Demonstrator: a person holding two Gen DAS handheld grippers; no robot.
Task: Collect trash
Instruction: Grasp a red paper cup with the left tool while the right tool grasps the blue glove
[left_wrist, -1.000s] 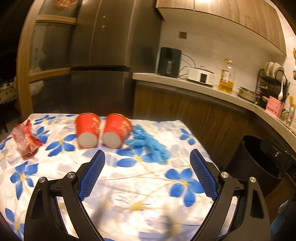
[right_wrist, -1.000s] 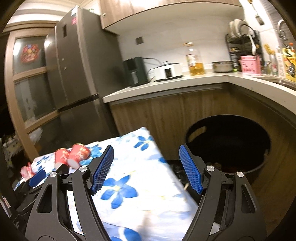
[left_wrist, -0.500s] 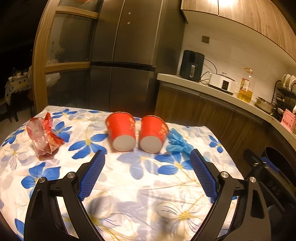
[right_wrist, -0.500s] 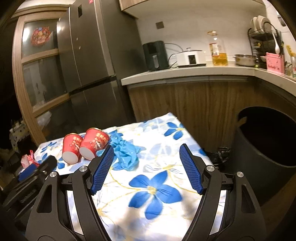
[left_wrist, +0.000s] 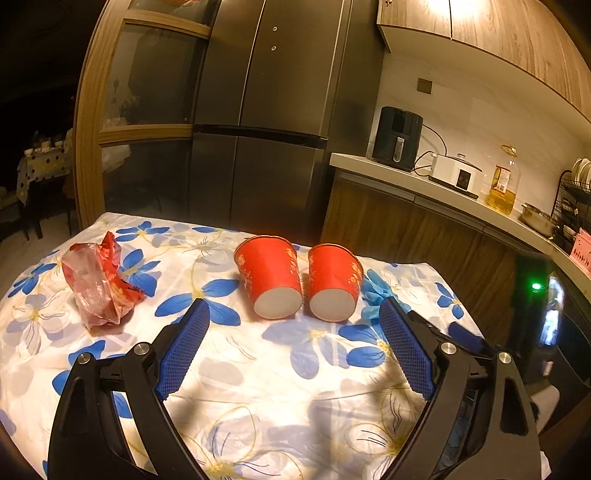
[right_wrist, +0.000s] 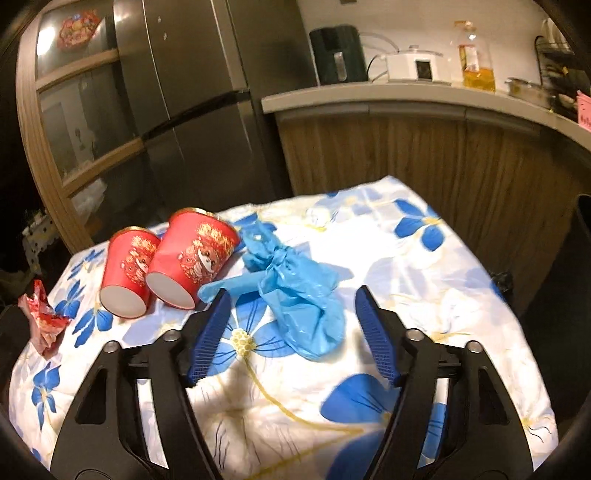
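Observation:
Two red paper cups (left_wrist: 267, 275) (left_wrist: 334, 280) lie on their sides on the flowered tablecloth (left_wrist: 258, 369), bases toward me; they also show in the right wrist view (right_wrist: 127, 266) (right_wrist: 192, 256). A crumpled blue plastic glove (right_wrist: 299, 291) lies right of the cups (left_wrist: 373, 291). A red wrapper (left_wrist: 98, 284) sits at the left (right_wrist: 42, 319). My left gripper (left_wrist: 291, 332) is open, just short of the cups, holding nothing. My right gripper (right_wrist: 291, 317) hovers over the blue glove with its jaws closing; the glove's near end lies between the fingers, and the pads do not press it.
A dark bin (right_wrist: 580, 236) stands off the table's right edge. Behind are a steel fridge (left_wrist: 266, 122) and a wooden counter (left_wrist: 424, 221) with an air fryer (left_wrist: 397, 138), a white cooker (left_wrist: 456, 173) and an oil bottle (left_wrist: 504, 184).
The right gripper has swung left from the bin and dropped over the blue glove, its jaws narrowing. The left gripper has shifted left so the cups sit between its fingers' line of sight.

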